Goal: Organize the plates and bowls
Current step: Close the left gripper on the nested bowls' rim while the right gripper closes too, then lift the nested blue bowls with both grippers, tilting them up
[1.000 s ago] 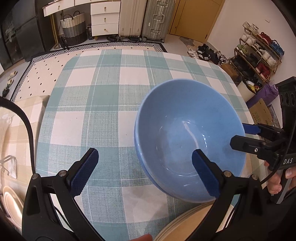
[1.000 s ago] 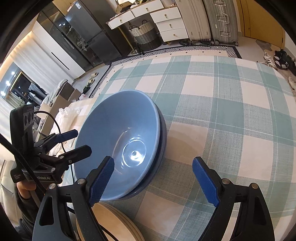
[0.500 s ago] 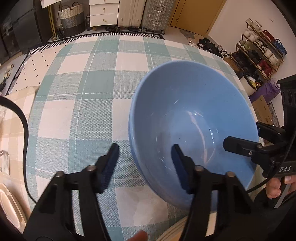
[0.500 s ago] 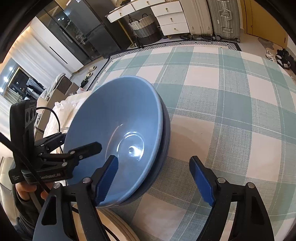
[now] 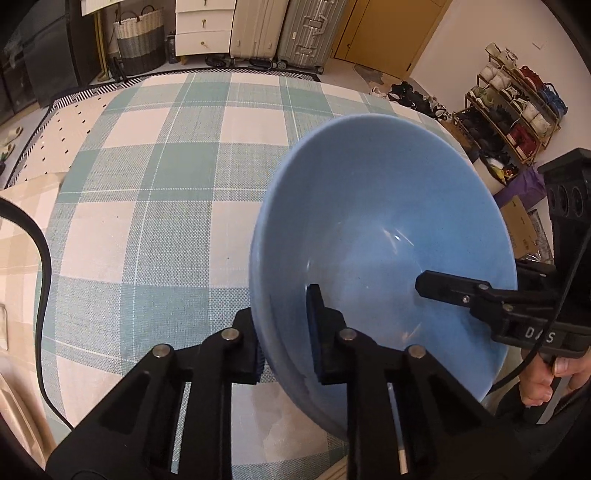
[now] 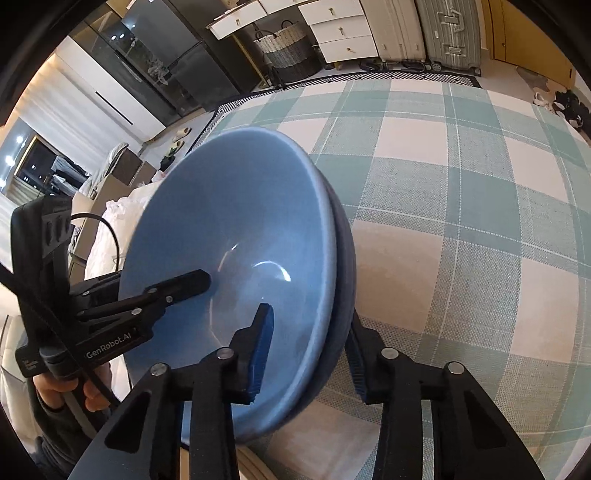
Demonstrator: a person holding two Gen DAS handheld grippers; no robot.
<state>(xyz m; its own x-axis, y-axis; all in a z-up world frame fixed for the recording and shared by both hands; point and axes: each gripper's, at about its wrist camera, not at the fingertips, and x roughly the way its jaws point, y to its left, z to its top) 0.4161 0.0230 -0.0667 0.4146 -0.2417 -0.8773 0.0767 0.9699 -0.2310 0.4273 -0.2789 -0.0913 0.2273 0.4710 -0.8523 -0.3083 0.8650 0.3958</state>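
The light blue bowl [image 5: 384, 229] sits nested in a darker blue bowl [image 6: 345, 266] on the table [image 5: 147, 206], which is covered by a teal-and-white checked cloth; the pair lies toward the right of the left wrist view and the left of the right wrist view, near the table's near edge. The left gripper [image 5: 286, 332] straddles the near left part of the rim; its jaws have just been closing and now pinch the bowl wall, one finger inside the bowl [image 5: 317, 332] and the other outside against its flank. The right gripper [image 6: 308, 354] takes the opposite side of the rim; its jaws have likewise just been closing and now clamp both nested rims, the blue pad of one finger [image 6: 263, 343] lying on the inner surface of the light bowl and the other pad pressed on the outside of the dark one. Each gripper shows in the other's camera, reaching over the rim from the far side, with a hand [image 5: 546, 380] on its handle. The edge of a pale plate stack [image 6: 255, 469] peeks out just beneath the bowls at the near edge. Beyond the table stand a chest of drawers [image 5: 203, 29], a woven basket [image 5: 138, 40] and suitcases [image 5: 303, 33]; a shoe rack [image 5: 517, 103] stands at far right.
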